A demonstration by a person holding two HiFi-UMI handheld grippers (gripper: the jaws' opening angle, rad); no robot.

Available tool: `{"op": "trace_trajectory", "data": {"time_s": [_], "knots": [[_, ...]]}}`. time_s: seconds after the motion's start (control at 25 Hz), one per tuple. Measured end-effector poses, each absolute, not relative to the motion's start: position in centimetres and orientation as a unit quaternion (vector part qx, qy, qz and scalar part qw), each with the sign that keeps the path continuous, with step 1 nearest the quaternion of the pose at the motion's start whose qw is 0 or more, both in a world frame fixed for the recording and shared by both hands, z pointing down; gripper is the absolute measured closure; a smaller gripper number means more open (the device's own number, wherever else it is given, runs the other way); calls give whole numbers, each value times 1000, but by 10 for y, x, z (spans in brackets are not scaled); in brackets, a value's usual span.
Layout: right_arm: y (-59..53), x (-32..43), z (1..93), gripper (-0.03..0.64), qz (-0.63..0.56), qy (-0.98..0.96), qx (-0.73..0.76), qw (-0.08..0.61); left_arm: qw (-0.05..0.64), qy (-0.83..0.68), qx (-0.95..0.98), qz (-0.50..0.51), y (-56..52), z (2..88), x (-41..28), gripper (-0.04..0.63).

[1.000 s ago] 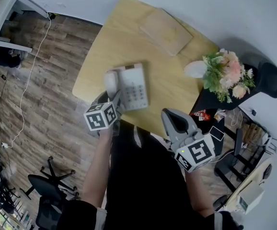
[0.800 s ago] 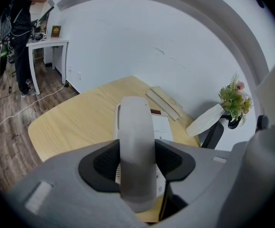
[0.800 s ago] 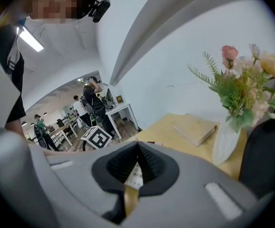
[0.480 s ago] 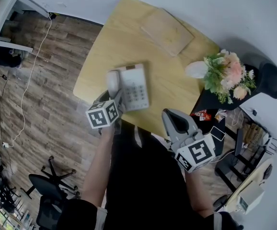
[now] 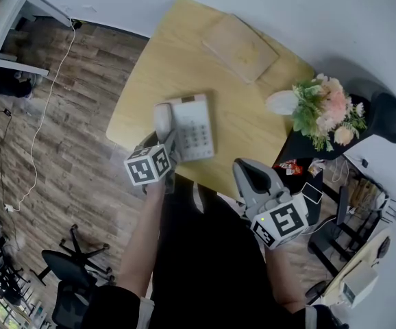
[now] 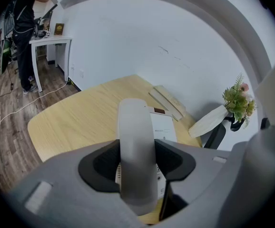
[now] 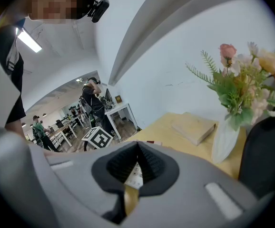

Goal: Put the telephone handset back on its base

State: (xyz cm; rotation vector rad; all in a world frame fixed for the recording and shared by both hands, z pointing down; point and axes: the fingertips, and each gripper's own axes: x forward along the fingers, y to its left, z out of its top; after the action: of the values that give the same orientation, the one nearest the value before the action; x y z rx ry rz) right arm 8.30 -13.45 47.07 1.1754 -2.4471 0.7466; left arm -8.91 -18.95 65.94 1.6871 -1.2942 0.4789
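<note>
Left gripper: the left gripper (image 5: 160, 144) is clamped across the lower part of the grey-white telephone handset (image 5: 162, 117), its jaws pressed to either side, with the marker cube just behind.
Right gripper: the right gripper (image 5: 249, 168) hangs off the near edge of the table, well apart from the phone; its jaws are pressed together with nothing between them.
Handset: it lies lengthwise along the left side of the telephone base (image 5: 196, 125), lined up with the base's long edge. In the left gripper view the keypad shows just to the right of it and below. Whether it already rests in the cradle or sits a little above it, I cannot tell from here.
Base: it sits near the front of the round wooden table (image 5: 157, 67), keypad up, apart from the wooden board (image 5: 240, 38) at the far edge and the vase of flowers (image 5: 325, 108) to the right.
Step in hand: by my reading this is the last part of the placing, with the handset brought over its rest and about to be seated.
Next move: it looks to call for a short straight lowering until both ends settle in the cradle, then parting the left jaws and drawing back toward the person without dragging the handset sideways.
Risk: a tilted release could leave one end riding up on the base.
</note>
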Motion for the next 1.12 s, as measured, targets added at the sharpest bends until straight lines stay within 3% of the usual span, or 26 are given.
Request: {"op": "trace_trajectory", "data": {"time_s": [1.12], "knots": [[-132,79,465,614,256,-864,406,155,449,-522,698,197,-191,648,-90,362]]}}
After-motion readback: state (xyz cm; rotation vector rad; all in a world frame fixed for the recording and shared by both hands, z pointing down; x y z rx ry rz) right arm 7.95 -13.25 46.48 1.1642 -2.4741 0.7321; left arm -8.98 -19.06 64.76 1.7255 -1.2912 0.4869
